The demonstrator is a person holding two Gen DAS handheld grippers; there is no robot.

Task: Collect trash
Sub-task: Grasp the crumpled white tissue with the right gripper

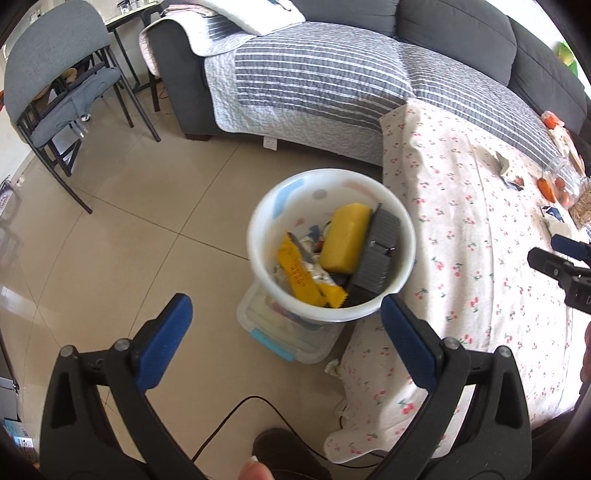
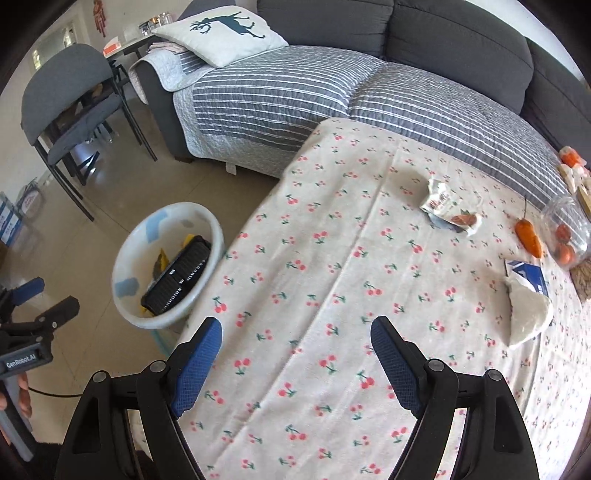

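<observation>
Trash fills the white bin (image 1: 331, 243) beside the table's edge: I see a yellow sponge (image 1: 345, 236), a yellow wrapper (image 1: 306, 277) and a dark ridged tray (image 1: 375, 258). My left gripper (image 1: 286, 321) hangs wide open over it, holding nothing. My right gripper (image 2: 295, 347) is equally spread and empty above the cherry tablecloth (image 2: 314, 258), where a torn wrapper (image 2: 445, 205) and crumpled tissue (image 2: 526, 314) lie well apart.

Beige tile floor (image 1: 110, 229), glossy w/ daylight glare. Dark grey sofa (image 2: 443, 40) at 12 o'clock, striped quilt (image 2: 280, 99) over seat, deer cushion (image 2: 221, 31) on it. Grey chair (image 2: 62, 92) at 10 o'clock. Table w/ cherry-print cloth (image 2: 314, 295) centre-right.
</observation>
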